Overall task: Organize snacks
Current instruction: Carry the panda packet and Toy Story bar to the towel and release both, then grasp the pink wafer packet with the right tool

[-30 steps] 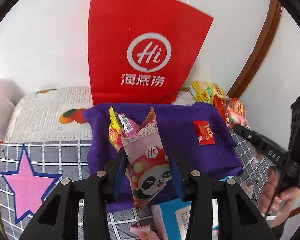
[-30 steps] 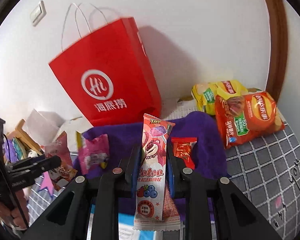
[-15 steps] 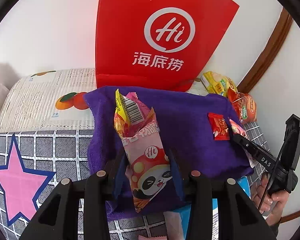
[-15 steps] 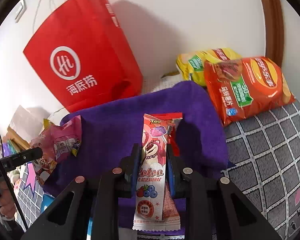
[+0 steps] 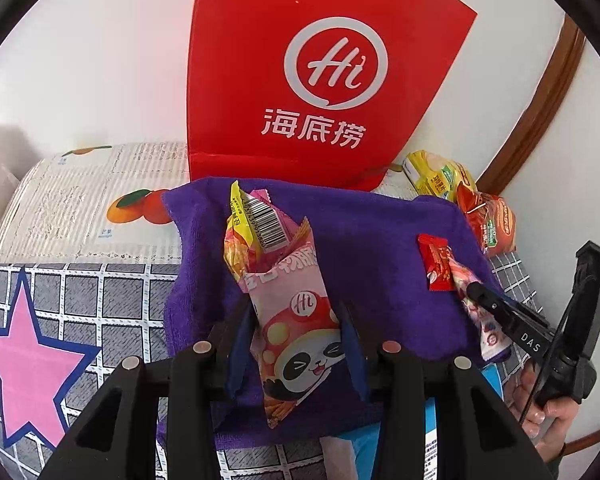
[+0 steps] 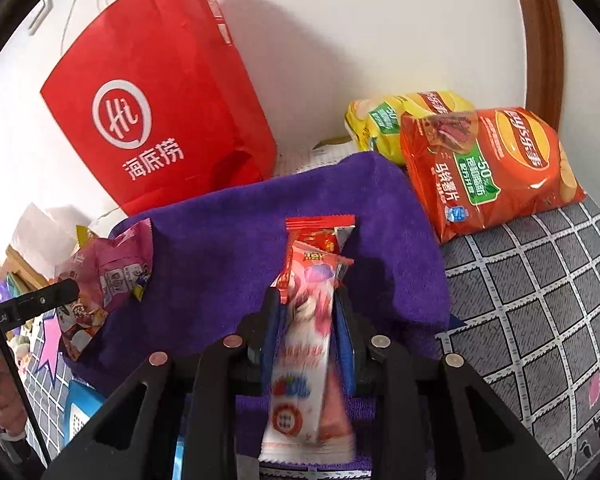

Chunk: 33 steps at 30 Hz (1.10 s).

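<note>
— Two grippers, both loaded? 
— Yes. Left gripper clamped on a pink panda snack packet, blue pads pressed against both sides. Right gripper closed around a long pink-and-white wafer bar, held lengthwise between the fingers.

— Over what?
— Over a purple towel spread on a grey checked bedcover. Panda packet up above the towel's near half, on its left side; a yellow-and-pink packet with a barcode right behind it, touching or overlapping, hard to tell which.

— Anything lying on the towel itself?
— Small red sachet near the towel's right edge. From the right wrist, wafer bar tip overlapping that same red sachet; resting on it or just above, cannot tell.

— And beyond the towel?
— Red paper bag upright against the white wall, just past the towel's far edge. Yellow chip bag and orange chip bag at the towel's far right corner, orange one partly over the yellow. Pink star printed on the bedcover, left of the towel.

— Other gripper in sight of each camera?
— Right gripper at the right edge of the left view, left one at the left edge of the right view, each with its packet.
</note>
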Each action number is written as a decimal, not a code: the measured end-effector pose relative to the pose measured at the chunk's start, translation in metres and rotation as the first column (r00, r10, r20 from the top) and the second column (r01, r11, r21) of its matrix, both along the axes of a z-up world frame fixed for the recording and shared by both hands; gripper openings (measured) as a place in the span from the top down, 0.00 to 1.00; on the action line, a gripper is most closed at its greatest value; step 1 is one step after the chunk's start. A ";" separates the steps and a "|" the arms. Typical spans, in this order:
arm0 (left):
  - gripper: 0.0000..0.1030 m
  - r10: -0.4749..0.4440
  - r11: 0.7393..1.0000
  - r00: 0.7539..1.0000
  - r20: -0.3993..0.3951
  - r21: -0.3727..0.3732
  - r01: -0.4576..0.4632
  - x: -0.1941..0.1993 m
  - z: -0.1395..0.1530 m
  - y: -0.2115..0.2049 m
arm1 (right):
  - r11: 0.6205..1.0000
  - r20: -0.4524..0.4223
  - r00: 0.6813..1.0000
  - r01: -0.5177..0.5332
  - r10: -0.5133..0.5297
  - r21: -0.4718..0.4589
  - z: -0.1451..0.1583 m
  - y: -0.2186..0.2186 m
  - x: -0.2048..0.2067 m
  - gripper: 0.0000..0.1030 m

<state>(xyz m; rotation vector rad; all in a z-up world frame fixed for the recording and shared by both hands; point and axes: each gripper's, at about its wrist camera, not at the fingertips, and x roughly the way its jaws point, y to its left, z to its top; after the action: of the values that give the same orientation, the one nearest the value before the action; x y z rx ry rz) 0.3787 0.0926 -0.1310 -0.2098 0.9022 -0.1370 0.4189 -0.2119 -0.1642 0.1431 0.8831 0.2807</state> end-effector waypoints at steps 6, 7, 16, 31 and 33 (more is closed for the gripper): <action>0.61 -0.007 1.000 1.000 0.010 0.005 0.007 -0.002 0.001 -0.002 | 0.999 0.008 1.000 0.000 0.000 0.046 0.007 -0.007 -0.003 0.60; 0.61 -0.008 1.000 1.000 0.015 -0.003 0.008 -0.002 0.002 -0.001 | 0.999 0.013 1.000 0.000 0.000 0.051 0.009 -0.008 -0.005 0.58; 0.42 -0.027 0.999 0.999 0.034 -0.017 0.028 -0.006 0.006 -0.008 | 0.997 0.057 0.998 0.014 -0.019 0.076 0.025 -0.017 -0.014 0.56; 0.34 -0.073 0.997 0.995 0.069 0.004 0.073 -0.022 0.031 -0.022 | 0.996 0.105 0.992 0.070 -0.064 -0.056 0.079 -0.023 -0.075 0.43; 0.34 -0.087 0.996 0.994 0.064 0.013 0.086 -0.024 0.032 -0.025 | 0.994 0.095 0.992 0.086 -0.079 -0.071 0.079 -0.030 -0.092 0.43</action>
<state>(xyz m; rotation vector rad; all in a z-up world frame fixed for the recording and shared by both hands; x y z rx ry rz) 0.3547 0.0675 -0.0986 -0.1563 0.8476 -0.2181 0.3265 -0.2415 -0.0856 0.0964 0.7926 0.1752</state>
